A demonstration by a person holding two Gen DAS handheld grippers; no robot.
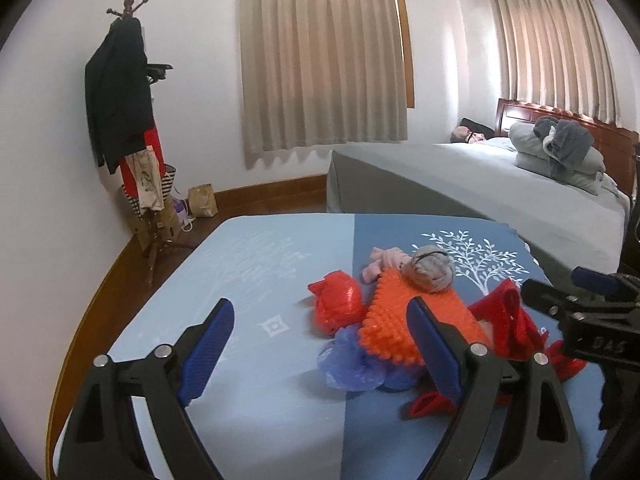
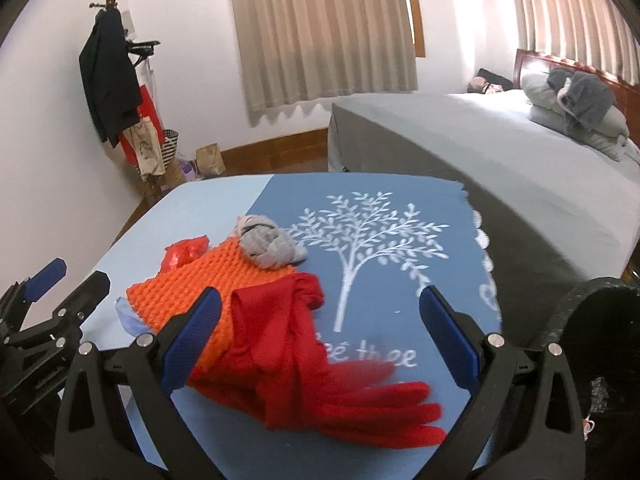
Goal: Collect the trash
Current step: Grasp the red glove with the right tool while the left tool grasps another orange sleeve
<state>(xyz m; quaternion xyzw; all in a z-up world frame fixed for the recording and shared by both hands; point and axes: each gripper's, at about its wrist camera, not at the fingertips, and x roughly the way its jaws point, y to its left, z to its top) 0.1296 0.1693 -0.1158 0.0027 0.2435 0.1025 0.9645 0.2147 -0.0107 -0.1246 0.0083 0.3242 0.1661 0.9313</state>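
The left gripper point(image 1: 320, 348) hangs over a blue table point(image 1: 256, 264) with its jaws spread wide and nothing between them. Just ahead of the jaws, toward the right finger, lies a heap of trash. A red bag point(image 1: 338, 306) sits nearest the gap, a little ahead of it. A blue bag point(image 1: 352, 364) lies crumpled just inside the right finger. An orange spiky mat point(image 1: 394, 320) rests on the blue bag and runs behind that finger's tip. Further ahead, at the far edge of the mat, a grey wad point(image 1: 434, 270) sits on it, and a pink scrap point(image 1: 380, 262) lies beside the wad. A red glove point(image 1: 508, 320) spreads out to the right of the right finger, partly hidden by it.

The right gripper point(image 2: 320, 344) is also spread wide, grasping nothing. The glove point(image 2: 320, 364) lies between its jaws, with its fingers pointing toward the right finger and its cuff bunched up ahead. In this view the mat point(image 2: 208, 276) passes behind the left finger and reaches ahead of it. The wad point(image 2: 268, 242) sits at its far corner, well ahead of the jaws, and the red bag point(image 2: 186, 254) lies left of the wad. A bit of the blue bag point(image 2: 130, 318) peeks out left of the left finger. A white tree print point(image 2: 360, 236) on the table point(image 2: 448, 216) lies ahead, between the jaws. A black bin point(image 2: 600, 344) stands just outside the right finger, off the table's edge. The left gripper point(image 2: 60, 280) shows at the far left, and the right one point(image 1: 560, 292) at the far right of the left view.
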